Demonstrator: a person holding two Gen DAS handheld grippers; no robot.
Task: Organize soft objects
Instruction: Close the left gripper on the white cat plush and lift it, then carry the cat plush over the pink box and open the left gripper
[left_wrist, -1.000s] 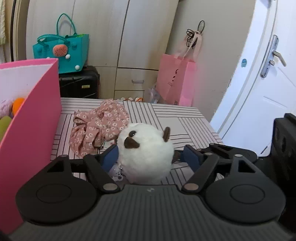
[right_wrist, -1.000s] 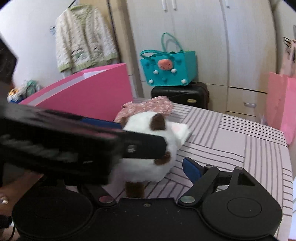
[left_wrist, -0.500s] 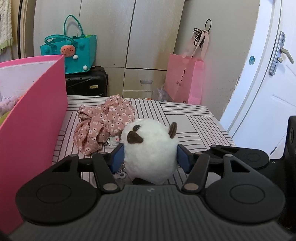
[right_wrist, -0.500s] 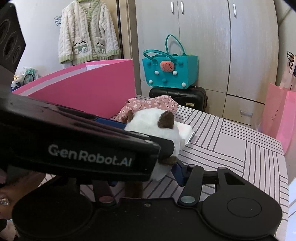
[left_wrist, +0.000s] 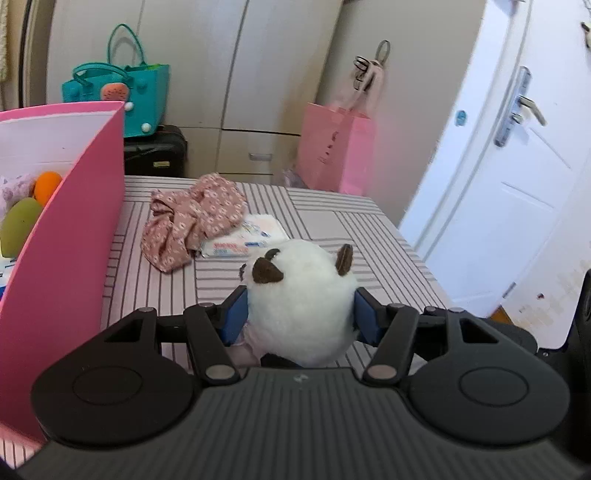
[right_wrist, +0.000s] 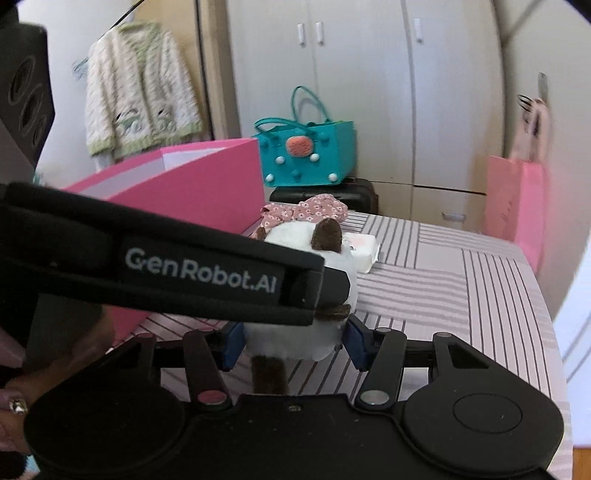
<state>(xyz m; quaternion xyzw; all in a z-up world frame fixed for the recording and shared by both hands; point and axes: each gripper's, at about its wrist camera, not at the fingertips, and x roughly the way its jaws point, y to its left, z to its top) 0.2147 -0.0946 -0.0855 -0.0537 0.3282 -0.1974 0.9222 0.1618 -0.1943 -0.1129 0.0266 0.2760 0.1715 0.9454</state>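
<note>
A round white plush toy (left_wrist: 301, 302) with brown ears is held above the striped table. My left gripper (left_wrist: 300, 317) is shut on its sides, blue pads pressing in. My right gripper (right_wrist: 291, 341) is shut on the same plush (right_wrist: 295, 332) lower down; the left gripper's black body crosses in front of it. A pink floral cloth (left_wrist: 192, 218) lies on the table, also seen in the right wrist view (right_wrist: 306, 208). A white tissue pack (left_wrist: 243, 236) lies beside the cloth. The pink box (left_wrist: 74, 236) stands at the left.
The box holds an orange ball (left_wrist: 48, 184) and a green soft thing (left_wrist: 18, 229). A teal bag (left_wrist: 125, 96) on a black case and a pink paper bag (left_wrist: 332, 147) stand beyond the table. A white door (left_wrist: 517, 166) is at the right.
Both grippers have closed on the plush and it has risen off the table. The tissue pack beneath it now shows. The box's inside has come into the left view.
</note>
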